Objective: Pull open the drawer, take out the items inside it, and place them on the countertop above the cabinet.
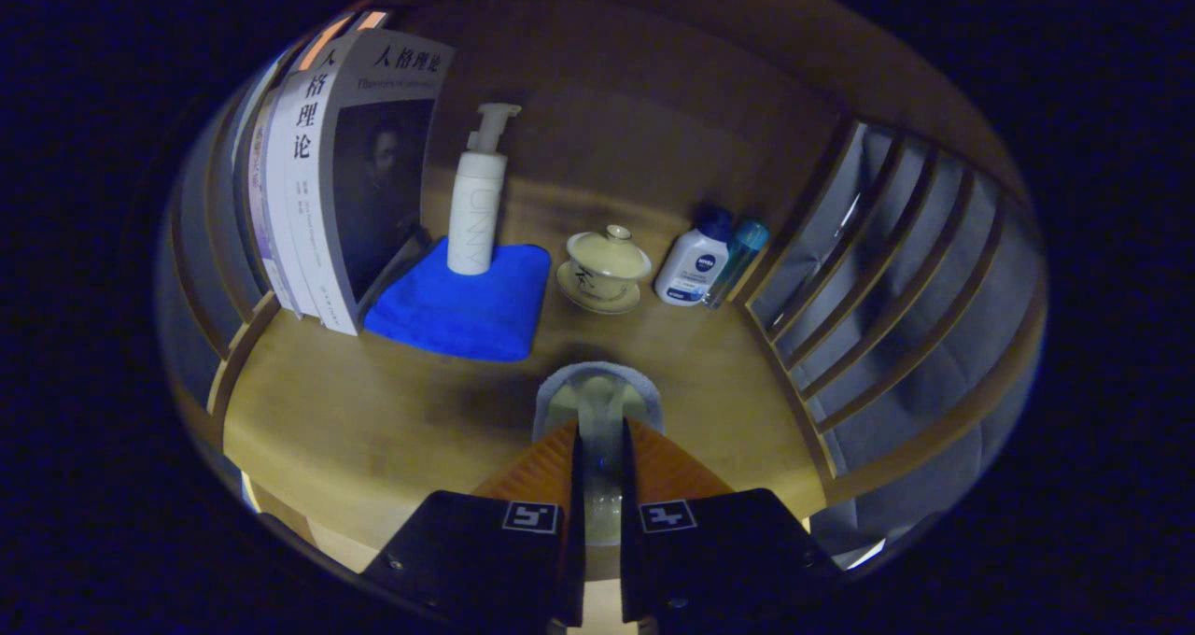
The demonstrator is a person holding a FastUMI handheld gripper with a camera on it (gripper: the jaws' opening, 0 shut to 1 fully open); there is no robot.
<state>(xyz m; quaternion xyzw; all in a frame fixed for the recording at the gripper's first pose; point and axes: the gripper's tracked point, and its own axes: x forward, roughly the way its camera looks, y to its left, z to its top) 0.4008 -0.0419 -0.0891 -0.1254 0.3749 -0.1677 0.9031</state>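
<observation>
The wooden surface [373, 411] has slatted rails on both sides. Books [327, 177] stand along its left edge, a blue cloth [467, 313] just beside them carrying a white pump bottle [476, 215]. Toward the back sits a lidded teacup [605, 266] on its saucer, then a small white bottle [691, 266] touching a blue one [738, 257] by the right rail. At the front edge the tongs [599, 448] are clamped on a pale glassy item [597, 397], its underside seemingly on the wood.

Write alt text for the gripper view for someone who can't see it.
The gripper is shut on a pale folded cloth over the wooden countertop. Beyond stand books, a pump bottle on a blue towel, and a lidded teacup.
</observation>
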